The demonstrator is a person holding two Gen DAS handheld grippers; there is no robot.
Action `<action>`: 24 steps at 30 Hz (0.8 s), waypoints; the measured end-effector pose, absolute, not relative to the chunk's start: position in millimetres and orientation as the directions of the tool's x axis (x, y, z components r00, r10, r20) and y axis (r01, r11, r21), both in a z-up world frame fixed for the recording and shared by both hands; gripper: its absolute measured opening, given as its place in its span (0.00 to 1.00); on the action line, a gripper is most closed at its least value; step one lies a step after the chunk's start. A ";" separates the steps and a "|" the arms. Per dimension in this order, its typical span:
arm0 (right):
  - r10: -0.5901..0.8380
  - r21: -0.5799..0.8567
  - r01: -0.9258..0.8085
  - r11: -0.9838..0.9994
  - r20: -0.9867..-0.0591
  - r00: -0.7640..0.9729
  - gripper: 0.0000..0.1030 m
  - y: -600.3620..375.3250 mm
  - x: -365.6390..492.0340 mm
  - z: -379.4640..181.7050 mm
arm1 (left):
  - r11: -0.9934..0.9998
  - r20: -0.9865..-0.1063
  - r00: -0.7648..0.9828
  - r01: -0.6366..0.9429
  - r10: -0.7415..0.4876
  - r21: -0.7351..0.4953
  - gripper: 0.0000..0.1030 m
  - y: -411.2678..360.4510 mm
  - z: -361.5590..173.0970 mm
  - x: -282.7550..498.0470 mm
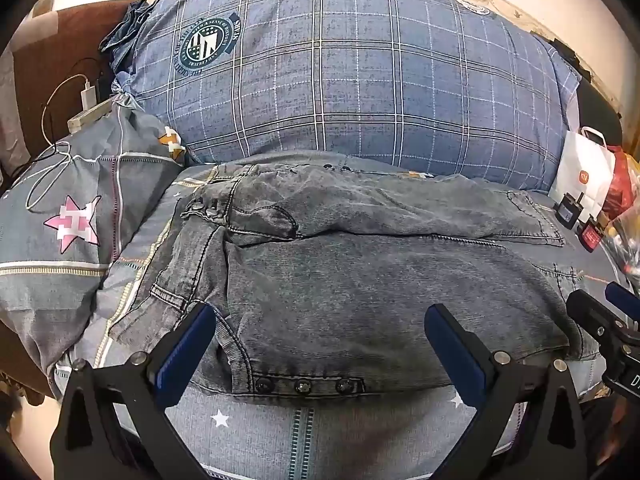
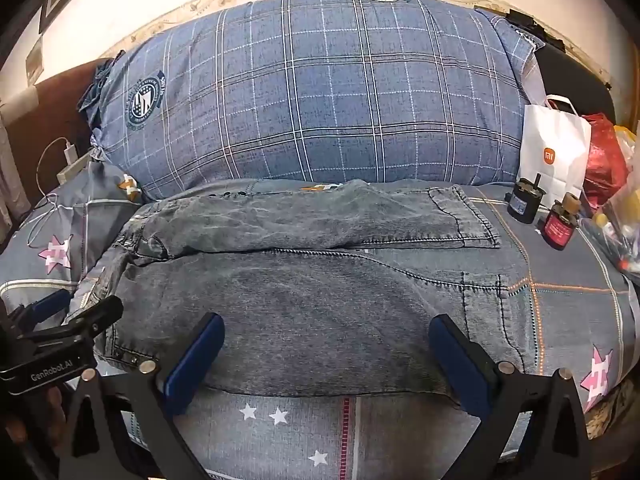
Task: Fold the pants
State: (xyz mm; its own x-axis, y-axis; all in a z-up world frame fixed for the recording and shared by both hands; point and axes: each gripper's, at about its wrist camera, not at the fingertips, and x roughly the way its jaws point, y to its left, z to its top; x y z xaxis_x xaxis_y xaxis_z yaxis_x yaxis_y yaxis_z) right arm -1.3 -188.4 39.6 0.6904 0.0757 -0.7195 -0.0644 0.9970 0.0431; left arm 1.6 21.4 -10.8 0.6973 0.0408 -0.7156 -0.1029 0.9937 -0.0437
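A pair of faded grey denim pants lies spread across the bed's grey star-patterned sheet, waistband toward the left, legs running to the right, the far leg lying partly over the near one. Three dark metal buttons line the near edge of the denim.

The left tongs hover at the near edge of the pants, blue-padded fingers spread wide with nothing between them. The right tongs sit further along the same edge, likewise spread wide and empty, over the near leg.

Behind the pants, a big blue plaid pillow props against the wall. At the left, a white charging cable trails over a grey star-print pillow. At the right stand a white paper bag, a red plastic bag and two small dark cylindrical parts.
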 end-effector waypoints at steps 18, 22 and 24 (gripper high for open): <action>0.102 0.064 -0.081 0.995 -0.715 0.691 1.00 -186.0 3.2 42.9 | 0.991 -0.734 0.678 -0.115 0.032 -0.063 1.00 29.9 -3.9 -5.5; 0.114 0.085 -0.076 0.993 -0.703 0.702 1.00 -187.7 -1.6 45.2 | 0.990 -0.731 0.682 -0.110 0.013 -0.085 1.00 33.0 -0.8 -11.3; 0.109 0.081 -0.074 0.994 -0.706 0.700 1.00 -187.9 -3.7 44.4 | 0.990 -0.730 0.684 -0.100 -0.006 -0.102 1.00 33.4 -0.8 -13.2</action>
